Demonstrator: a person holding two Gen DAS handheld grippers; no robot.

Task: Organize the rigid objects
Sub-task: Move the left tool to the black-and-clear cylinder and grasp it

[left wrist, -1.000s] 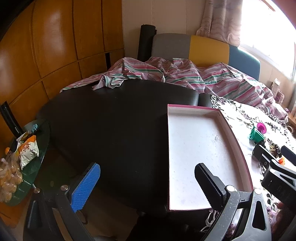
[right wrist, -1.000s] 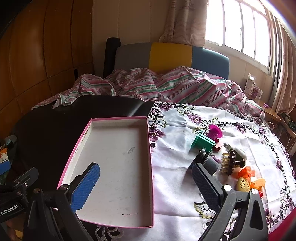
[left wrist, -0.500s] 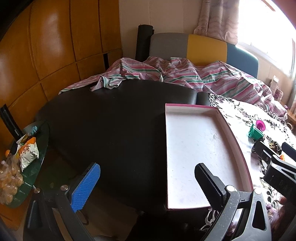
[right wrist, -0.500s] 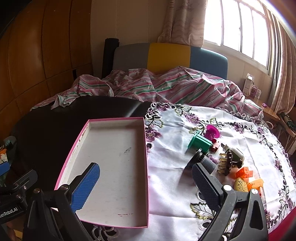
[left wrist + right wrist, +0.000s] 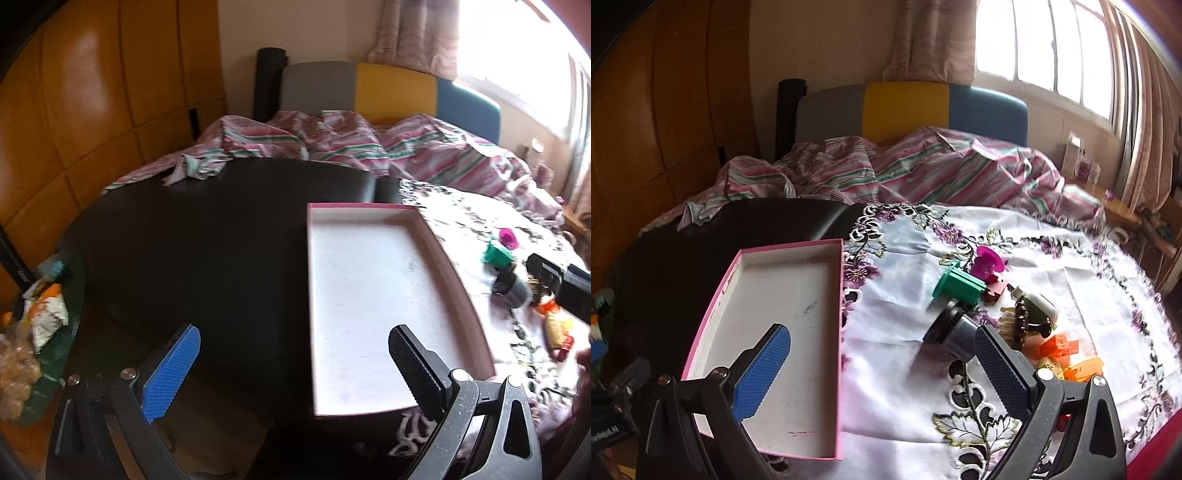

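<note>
Right now both tools are wide open and empty: the right gripper [image 5: 882, 360] hovers over the cloth, the left gripper [image 5: 295, 354] by the empty pink tray [image 5: 716, 310]. Nearest to grab is the black cylinder [image 5: 955, 332] at about 1 o'clock of the right fingers, with small plastic toys [image 5: 958, 286] beyond. It looks light, stiff and prone to rolling, so pinch across its round body.
</note>
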